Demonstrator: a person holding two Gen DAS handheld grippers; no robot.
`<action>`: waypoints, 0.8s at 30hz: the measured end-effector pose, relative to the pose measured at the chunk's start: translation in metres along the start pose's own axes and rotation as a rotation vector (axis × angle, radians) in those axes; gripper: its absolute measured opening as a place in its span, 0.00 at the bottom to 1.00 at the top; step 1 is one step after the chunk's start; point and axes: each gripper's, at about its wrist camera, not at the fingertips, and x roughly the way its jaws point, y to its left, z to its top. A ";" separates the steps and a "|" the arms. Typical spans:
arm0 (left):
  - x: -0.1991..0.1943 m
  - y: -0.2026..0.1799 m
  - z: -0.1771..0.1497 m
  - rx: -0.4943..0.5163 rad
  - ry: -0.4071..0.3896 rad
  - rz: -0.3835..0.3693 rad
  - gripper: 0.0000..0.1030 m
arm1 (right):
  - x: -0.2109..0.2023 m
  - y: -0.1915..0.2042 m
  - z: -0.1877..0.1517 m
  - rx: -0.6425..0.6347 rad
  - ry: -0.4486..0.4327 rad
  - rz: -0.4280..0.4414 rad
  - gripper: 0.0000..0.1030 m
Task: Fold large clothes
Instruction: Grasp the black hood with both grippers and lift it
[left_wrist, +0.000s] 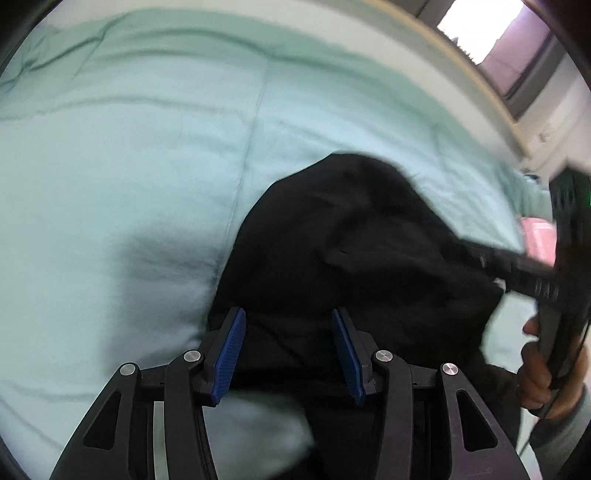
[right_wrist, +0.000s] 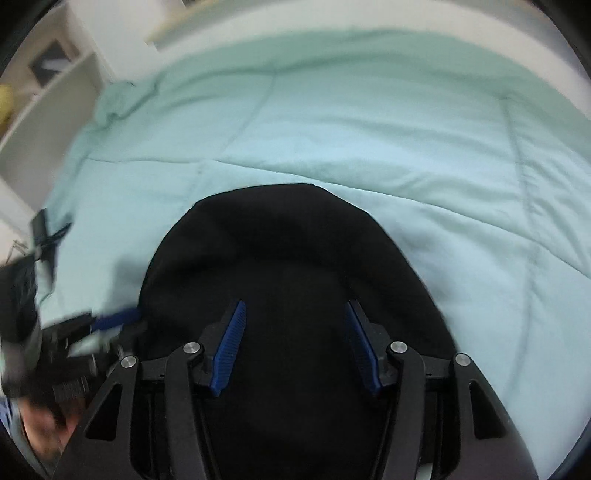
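Black garment (right_wrist: 295, 266) sits on the mint quilt (right_wrist: 406, 140), lower centre of the right wrist view, rounded top edge toward frame centre; lower centre-right in the left wrist view. It looks bunched, not flat, so we judge we're between folds or just setting up one. Quilt fills most of both frames, stitched seams visible. White shelving (right_wrist: 48, 122) at upper left of the right view, window (left_wrist: 491, 33) at upper right of the left view.

Next move, our guess: pick an edge or corner on each side, close on it, lift and lay over. Frames are blurred, so edges are hard to place.

Left gripper (left_wrist: 288, 350) is at bottom centre of its frame, blue pads spread wide, nothing pinched, black cloth beneath. Right gripper (right_wrist: 301, 349) likewise, wide apart over the garment, nothing held. The bare hand (left_wrist: 543, 373) on the right tool's handle shows at lower right of the left view.
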 end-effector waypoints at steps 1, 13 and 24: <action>-0.009 -0.003 -0.001 -0.001 -0.012 -0.023 0.48 | -0.014 -0.002 -0.010 -0.013 -0.007 -0.016 0.58; 0.032 -0.009 -0.011 0.032 0.113 0.034 0.48 | 0.021 -0.046 -0.084 0.057 0.167 -0.035 0.52; -0.024 0.003 0.082 0.061 -0.014 -0.102 0.70 | -0.036 -0.067 -0.003 0.024 0.037 0.090 0.59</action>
